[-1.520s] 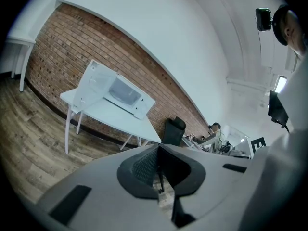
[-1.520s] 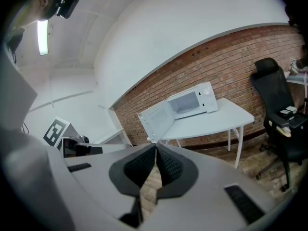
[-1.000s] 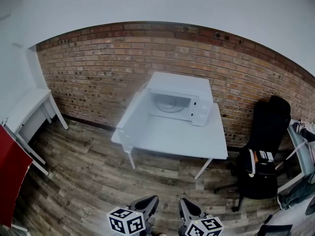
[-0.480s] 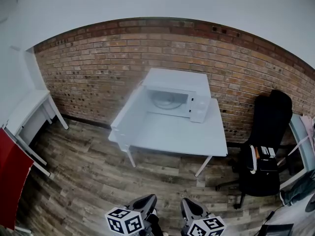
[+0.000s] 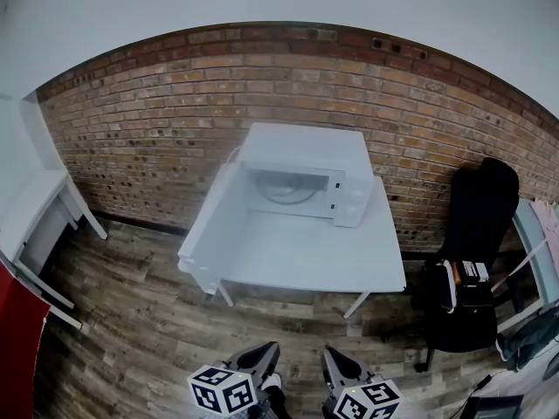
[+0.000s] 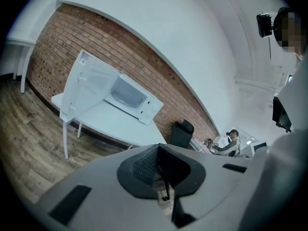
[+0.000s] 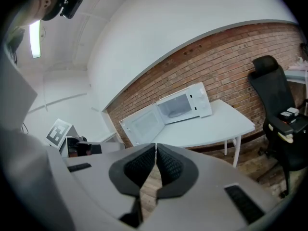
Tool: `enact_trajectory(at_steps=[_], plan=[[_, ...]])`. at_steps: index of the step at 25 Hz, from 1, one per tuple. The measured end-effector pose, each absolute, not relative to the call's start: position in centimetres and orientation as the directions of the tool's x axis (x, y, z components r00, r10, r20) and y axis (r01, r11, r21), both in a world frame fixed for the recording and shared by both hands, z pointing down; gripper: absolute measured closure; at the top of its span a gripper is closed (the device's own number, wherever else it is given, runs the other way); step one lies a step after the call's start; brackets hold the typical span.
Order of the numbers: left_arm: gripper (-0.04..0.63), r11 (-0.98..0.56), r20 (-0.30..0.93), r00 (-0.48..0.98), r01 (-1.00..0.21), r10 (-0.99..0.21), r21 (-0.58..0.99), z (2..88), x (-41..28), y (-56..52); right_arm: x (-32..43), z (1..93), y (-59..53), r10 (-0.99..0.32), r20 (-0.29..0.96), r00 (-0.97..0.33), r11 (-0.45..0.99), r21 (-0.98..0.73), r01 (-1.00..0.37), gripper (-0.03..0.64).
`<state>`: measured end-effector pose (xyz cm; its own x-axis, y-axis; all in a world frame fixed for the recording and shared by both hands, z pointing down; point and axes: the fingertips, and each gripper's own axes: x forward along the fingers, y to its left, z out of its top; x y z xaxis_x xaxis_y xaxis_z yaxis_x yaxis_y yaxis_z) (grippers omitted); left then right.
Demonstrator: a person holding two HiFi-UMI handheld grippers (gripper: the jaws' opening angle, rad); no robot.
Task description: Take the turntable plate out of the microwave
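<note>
Overhead, the head view alone takes in the whole room: a white microwave point(image 5: 306, 147) stands at the back edge of a white table point(image 5: 306, 256), against a brick wall point(image 5: 157, 120). Its door point(image 5: 210, 225) is swung wide open to the left, and the pale turntable plate point(image 5: 286, 188) lies flat inside the cavity. A black office chair point(image 5: 476, 225) stands off the table's right end on the wood floor point(image 5: 131, 321). The left gripper view adds a seated person point(image 6: 232, 139) far off at its right, whom the head view does not show. The right gripper view adds a square marker card point(image 7: 58, 131) at its left and looks straight into the open cavity at the plate. Both tools sit side by side at the bottom edge of the head view, aimed toward the table and tipped slightly downward. The left gripper point(image 5: 259, 354) has its jaws closed together on nothing, and so does the right gripper point(image 5: 339, 363). The plate is well apart from both, beyond a stretch of floor and the table's front edge.
</note>
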<state>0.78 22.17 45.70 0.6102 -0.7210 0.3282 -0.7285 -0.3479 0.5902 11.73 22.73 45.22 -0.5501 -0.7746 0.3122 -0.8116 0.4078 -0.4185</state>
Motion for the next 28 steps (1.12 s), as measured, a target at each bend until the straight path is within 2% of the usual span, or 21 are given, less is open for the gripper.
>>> enact_trajectory(at_steps=[16,28], plan=[[0.586,-0.392,0.322,0.652,-0.704,-0.686,0.592,46.0,-5.6,7.5,4.5,45.0,8.0,-0.789,0.324,-0.522,0.367,-0.434,-0.823,0.597],[0.586,-0.377,0.334,0.662,-0.693,-0.671,0.615,47.7,-4.8,1.9,4.4,47.1,2.1,-0.765,0.386,-0.515,0.338,-0.440,-0.832,0.597]])
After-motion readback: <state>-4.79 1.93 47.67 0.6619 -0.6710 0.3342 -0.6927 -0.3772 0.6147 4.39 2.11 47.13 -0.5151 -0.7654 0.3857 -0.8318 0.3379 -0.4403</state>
